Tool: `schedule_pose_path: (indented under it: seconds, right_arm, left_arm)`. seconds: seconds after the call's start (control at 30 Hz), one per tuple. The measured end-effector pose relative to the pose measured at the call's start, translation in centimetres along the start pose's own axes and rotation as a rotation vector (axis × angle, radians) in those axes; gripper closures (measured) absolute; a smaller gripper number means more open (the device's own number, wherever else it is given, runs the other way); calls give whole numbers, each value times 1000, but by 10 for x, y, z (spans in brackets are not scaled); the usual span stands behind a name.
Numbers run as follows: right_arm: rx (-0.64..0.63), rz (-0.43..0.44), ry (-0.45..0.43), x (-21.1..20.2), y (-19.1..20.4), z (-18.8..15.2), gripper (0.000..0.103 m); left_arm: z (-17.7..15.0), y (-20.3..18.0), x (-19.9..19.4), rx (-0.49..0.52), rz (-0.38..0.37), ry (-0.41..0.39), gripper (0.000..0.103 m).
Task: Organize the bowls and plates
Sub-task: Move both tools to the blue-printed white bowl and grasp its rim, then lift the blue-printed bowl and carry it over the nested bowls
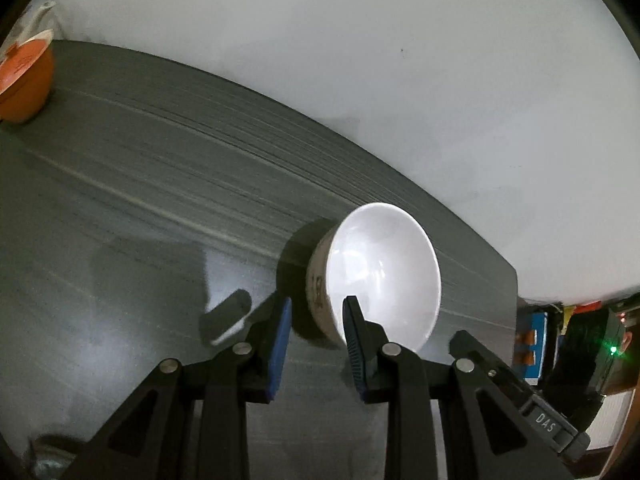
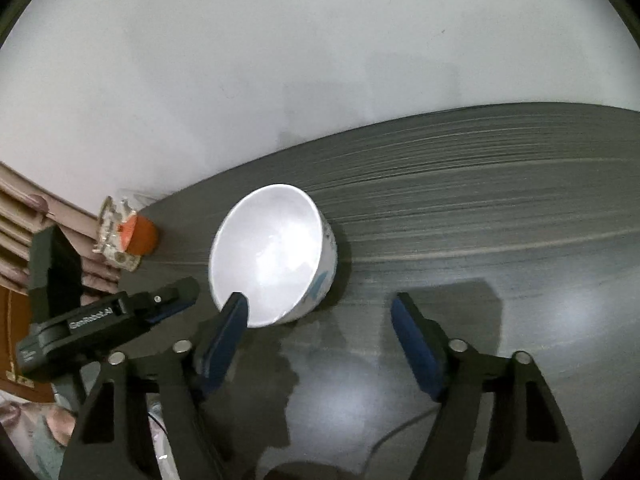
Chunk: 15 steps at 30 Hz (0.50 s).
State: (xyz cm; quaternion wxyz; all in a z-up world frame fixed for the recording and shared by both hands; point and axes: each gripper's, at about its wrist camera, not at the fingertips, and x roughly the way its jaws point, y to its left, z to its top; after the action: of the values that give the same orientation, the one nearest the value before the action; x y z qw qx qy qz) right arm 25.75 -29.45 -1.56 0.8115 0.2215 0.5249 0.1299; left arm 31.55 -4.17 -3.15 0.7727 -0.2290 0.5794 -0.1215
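Clutter [image 1: 576, 344] past the table's [image 1: 160, 208] end shows only in the left wrist view. There the left gripper [image 1: 316, 316] has its jaws apart astride the white bowl's [image 1: 380, 276] near rim. The right gripper [image 2: 320, 312] gapes wide, another bowl [image 2: 272, 256] just ahead of its left finger.

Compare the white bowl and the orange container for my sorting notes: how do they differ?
The white ceramic bowl is open and empty; the orange container is covered by a lid. The white bowl sits near the tools, the left tool straddling its rim; the orange container stands far off at the table's edge. Both rest on the dark grey table.
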Motion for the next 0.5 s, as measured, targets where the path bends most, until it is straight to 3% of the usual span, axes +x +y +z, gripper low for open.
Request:
schedule_pose_path:
  seconds: [0.2,0.3,0.43,0.5]
  right_arm:
    - [1,8,33,23,-3,8,42]
    - [1,22,48,33,-4,11,51]
    - [16,35,58,45,-4,11,74]
    - [28,70,66,48,-3,9,80]
  left_arm:
    - [9,1,20,18,23,16,76]
    - [11,0,30,29,34,24,78]
    - [8,-3,42,52,29,34,80]
    - [5,-7,43,67,21,36,84]
